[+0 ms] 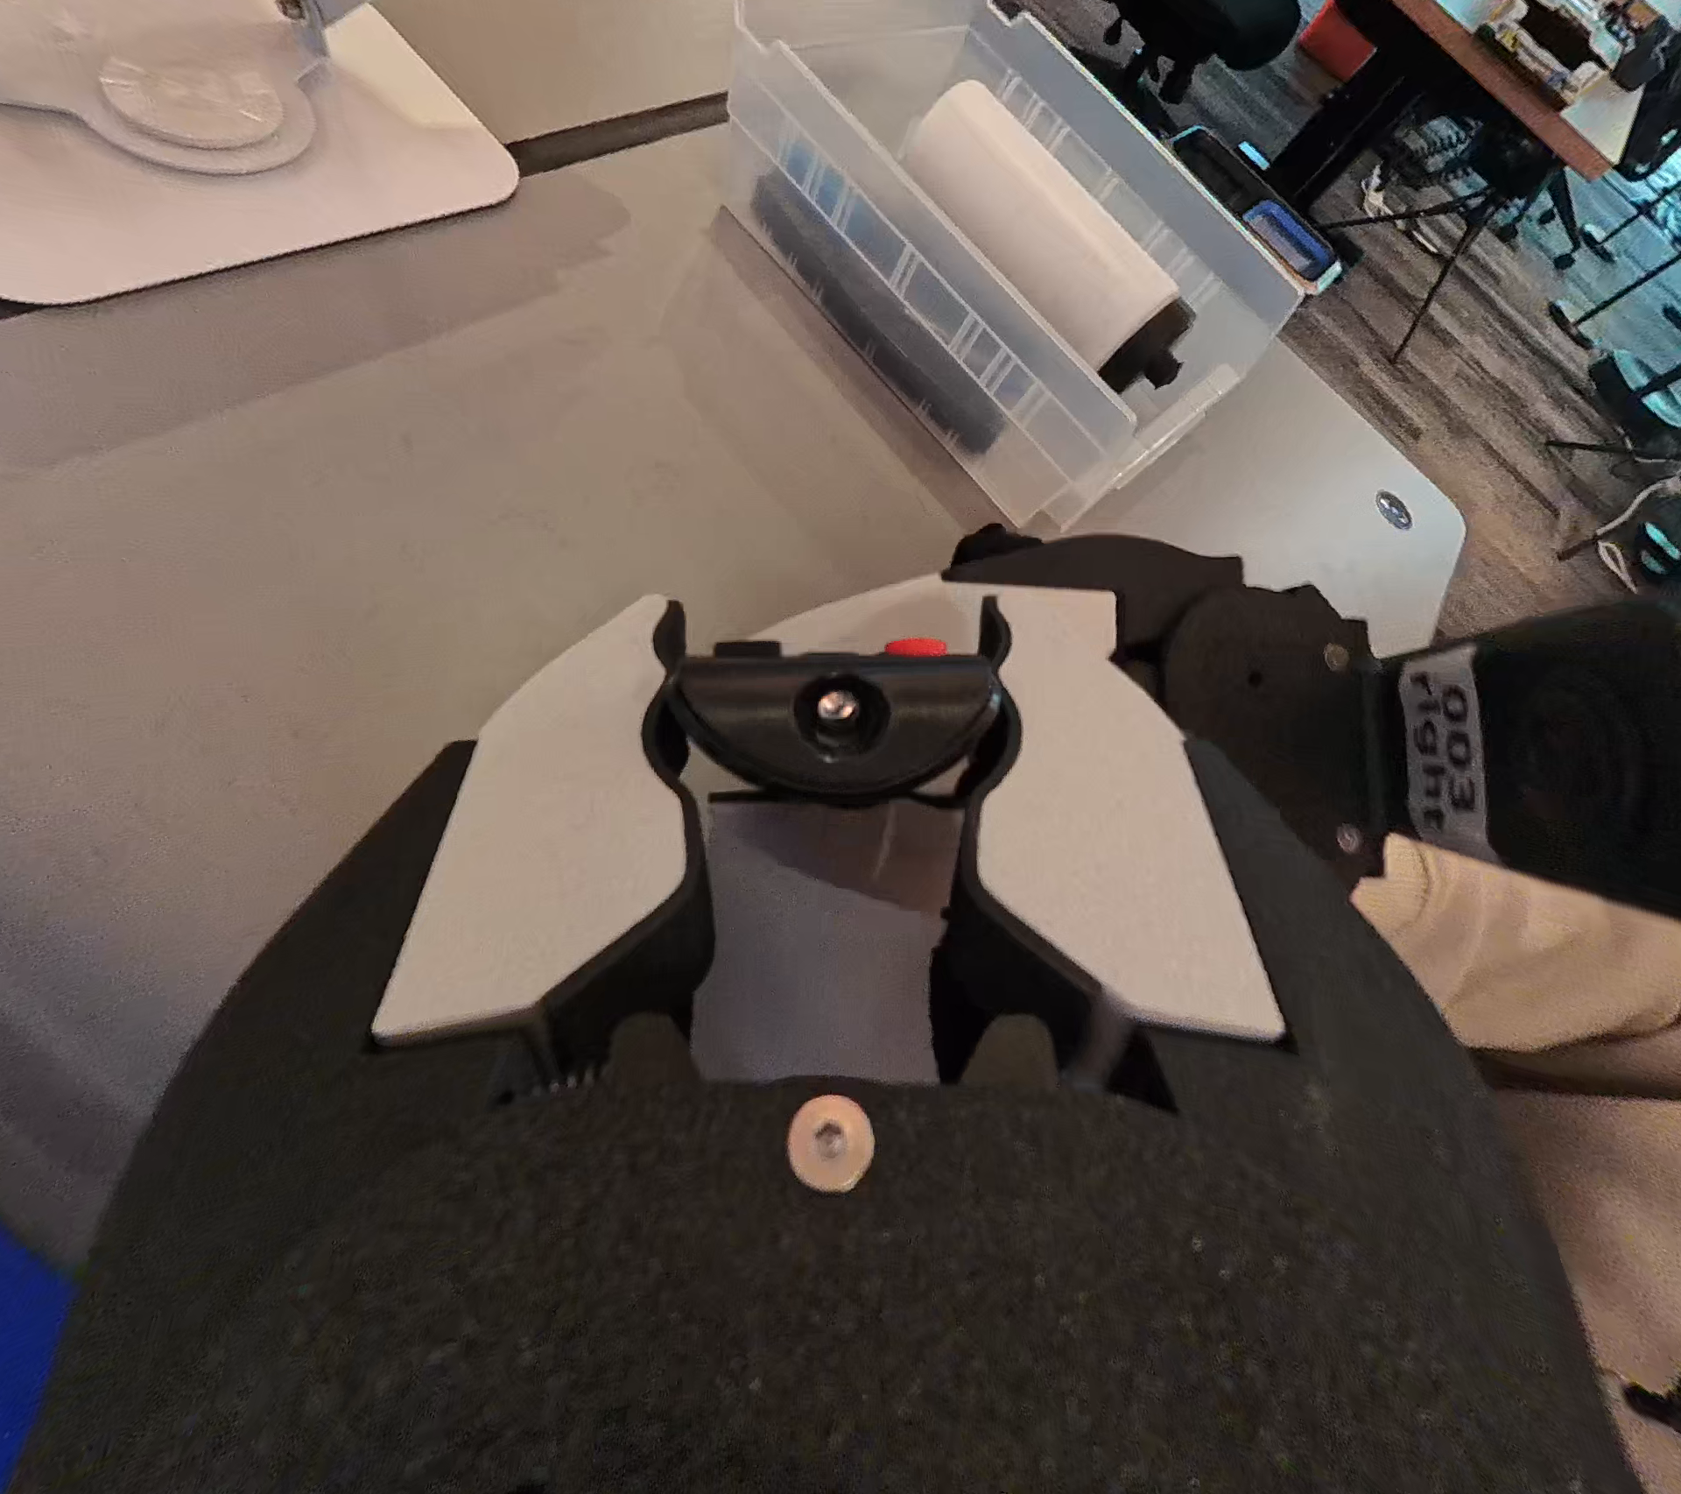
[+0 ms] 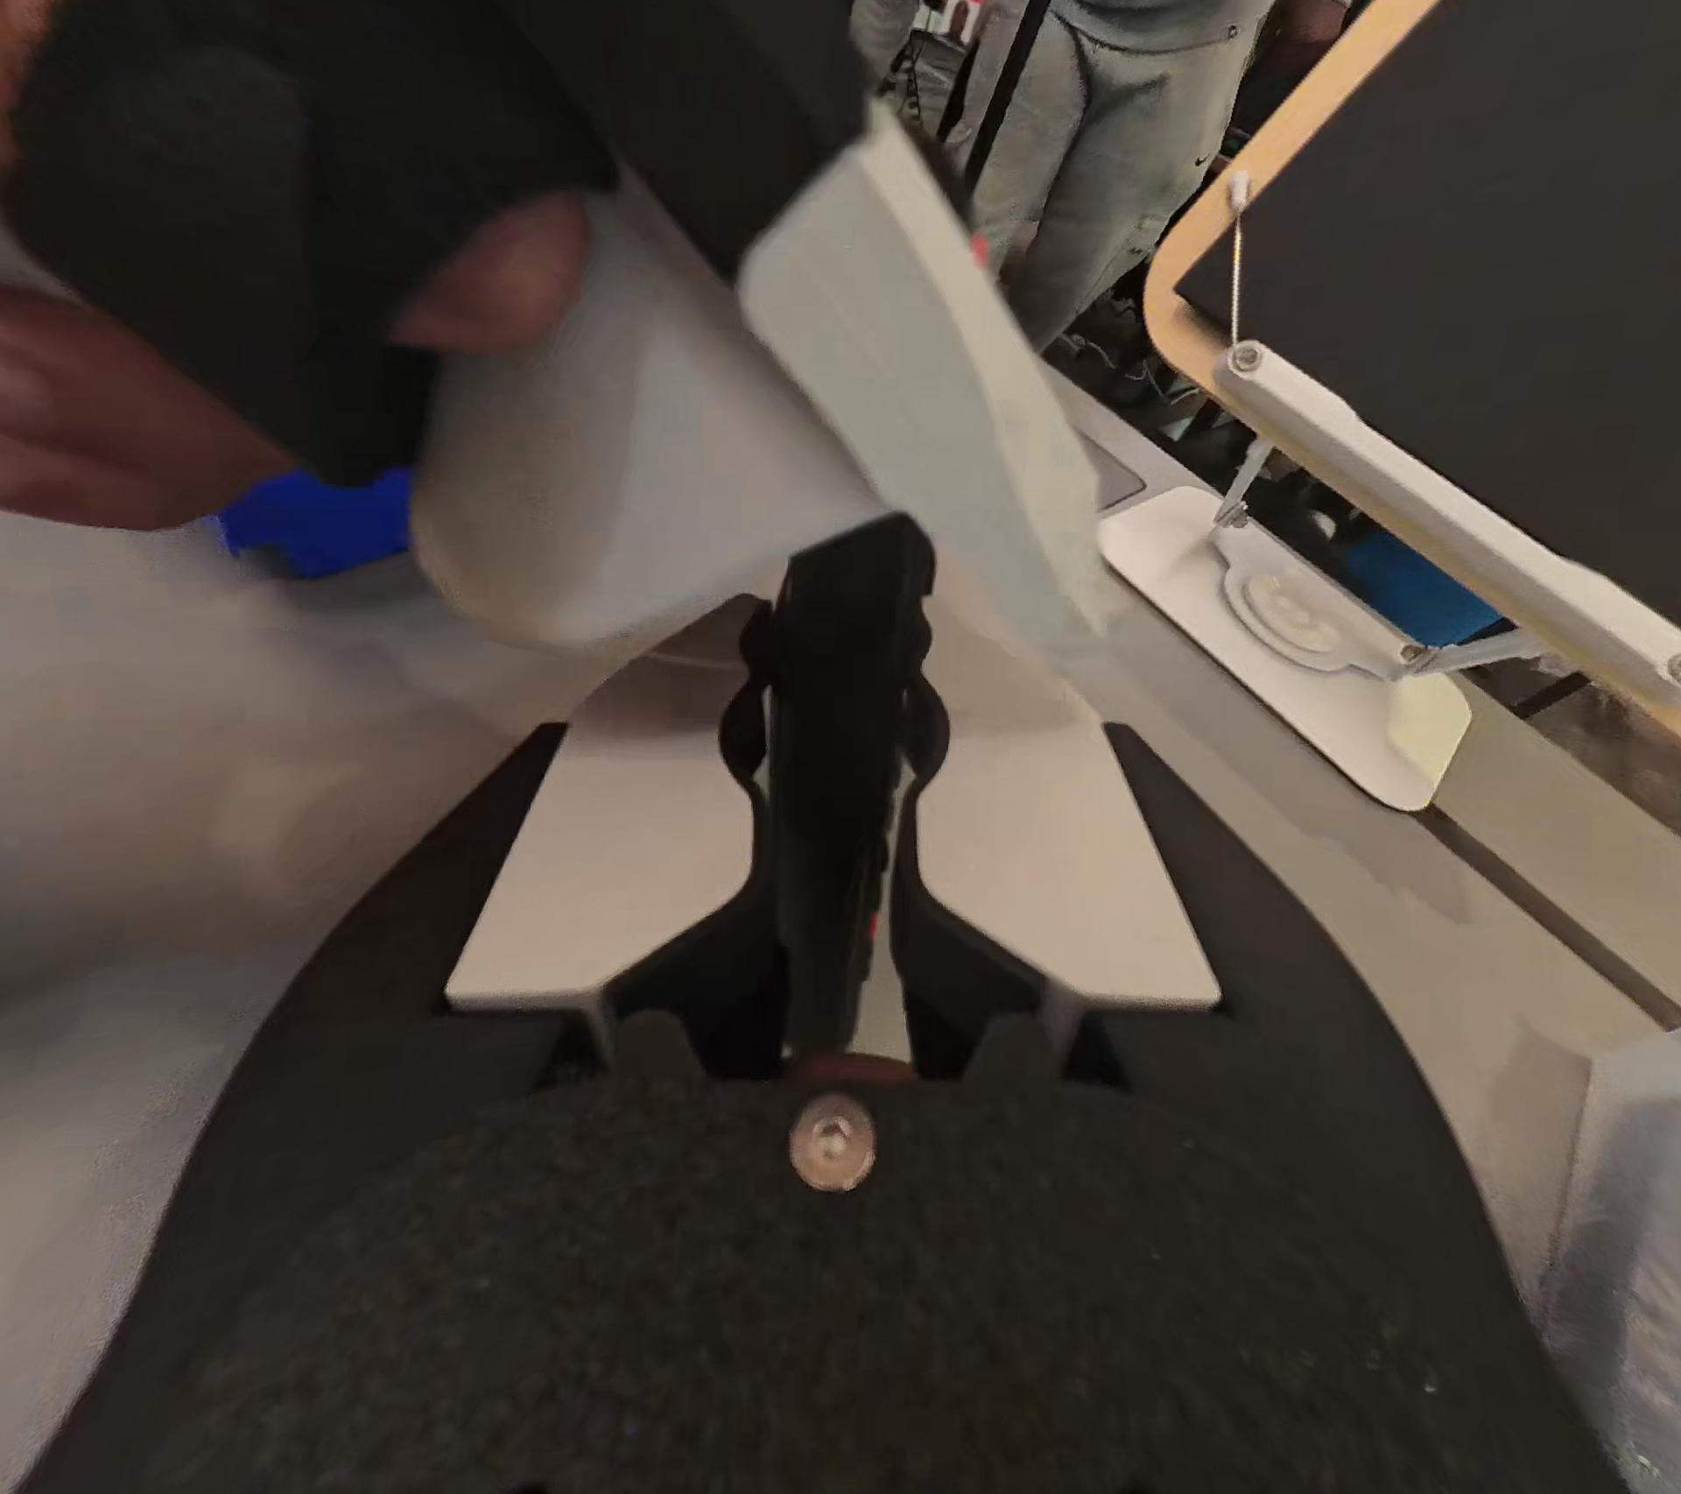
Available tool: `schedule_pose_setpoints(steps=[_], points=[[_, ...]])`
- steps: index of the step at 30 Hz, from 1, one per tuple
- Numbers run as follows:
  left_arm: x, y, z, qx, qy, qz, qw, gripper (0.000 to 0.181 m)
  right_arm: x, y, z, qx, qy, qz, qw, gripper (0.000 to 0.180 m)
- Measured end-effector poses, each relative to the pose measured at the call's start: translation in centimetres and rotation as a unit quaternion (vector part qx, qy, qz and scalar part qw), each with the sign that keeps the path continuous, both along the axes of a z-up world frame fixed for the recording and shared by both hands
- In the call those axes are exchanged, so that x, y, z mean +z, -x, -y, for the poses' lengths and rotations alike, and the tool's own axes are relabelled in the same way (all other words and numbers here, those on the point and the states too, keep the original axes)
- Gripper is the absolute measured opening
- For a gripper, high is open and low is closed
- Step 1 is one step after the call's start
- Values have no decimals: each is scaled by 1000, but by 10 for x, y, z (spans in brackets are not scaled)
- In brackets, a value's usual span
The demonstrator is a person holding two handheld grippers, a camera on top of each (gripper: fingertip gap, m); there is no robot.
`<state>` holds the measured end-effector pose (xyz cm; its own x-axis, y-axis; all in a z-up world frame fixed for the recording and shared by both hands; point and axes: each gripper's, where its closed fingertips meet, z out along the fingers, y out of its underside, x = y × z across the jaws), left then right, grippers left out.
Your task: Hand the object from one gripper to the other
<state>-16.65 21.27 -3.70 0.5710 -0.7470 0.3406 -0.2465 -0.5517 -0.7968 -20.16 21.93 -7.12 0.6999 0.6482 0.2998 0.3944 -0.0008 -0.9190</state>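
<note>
Remote [image 1: 832,709] is being clamped by both left gripper [image 1: 832,686] and right gripper [image 2: 837,686]; left should release only once right's grip is firm.

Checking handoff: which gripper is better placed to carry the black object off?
Likely right gripper: the black object sits deep between its fingers; left gripper pinches only one end at its tips.

I saw one grey label [image 1: 1442,754] with writing on the right gripper [image 1: 1037,586], at mid-right.
</note>
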Motion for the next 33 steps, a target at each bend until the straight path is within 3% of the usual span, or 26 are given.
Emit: schedule_pose_setpoints(steps=[5,10,14,18,20,24,26,27,29,33], points=[[14,5,9,-7,-3,100,995,63,-4,-12,0,13,44,-58,997,24],[-6,35,16,26,-44,125,991,72,16,-39,-6,47,114,-226,966,24],[-25,34,38,29,-29,207,977,70,62,-52,2,139,116,-421,889,24],[-10,23,50,14,16,359,933,64,90,-63,14,201,110,-572,788,24],[0,19,52,0,8,406,914,59,93,-62,17,217,121,-615,749,24],[11,9,62,-30,28,470,882,57,95,-59,19,227,138,-668,695,24],[14,6,64,-35,32,484,874,47,93,-57,19,231,149,-689,671,24],[14,6,65,-34,28,486,873,32,92,-55,19,233,157,-695,662,24],[12,10,59,-6,5,474,880,24,88,-53,19,229,163,-705,651,24],[7,18,55,-1,13,459,888,22,82,-45,20,225,174,-669,686,25]])
